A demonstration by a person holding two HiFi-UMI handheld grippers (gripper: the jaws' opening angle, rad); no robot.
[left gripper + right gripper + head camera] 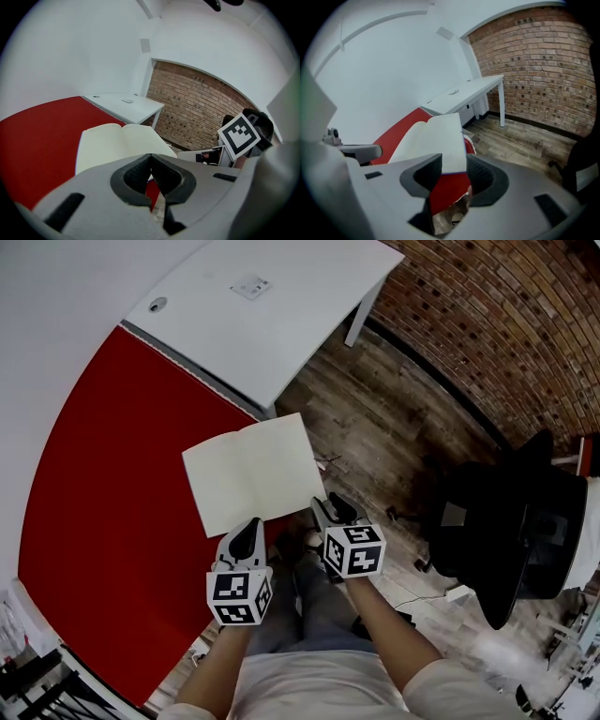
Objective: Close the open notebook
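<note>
Notebook (258,474) lies open on red table (112,521), near edge; left gripper (248,532) closed, empty; right gripper (328,512) jaws apart around right page edge, not pinching; step: approach; next, probably pinch page, fold it left

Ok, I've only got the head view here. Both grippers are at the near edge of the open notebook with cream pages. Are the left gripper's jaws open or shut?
Observer: Shut. In the left gripper view, the left gripper has its jaw tips together with nothing between them.
Operator: And the right one?
Observer: Open. In the right gripper view, the right gripper has its jaws standing apart.
Operator: Is anything in that gap?
Observer: Yes, the near right corner of the open cream-paged notebook shows between the jaws, but the pads are not pressing on it.
</note>
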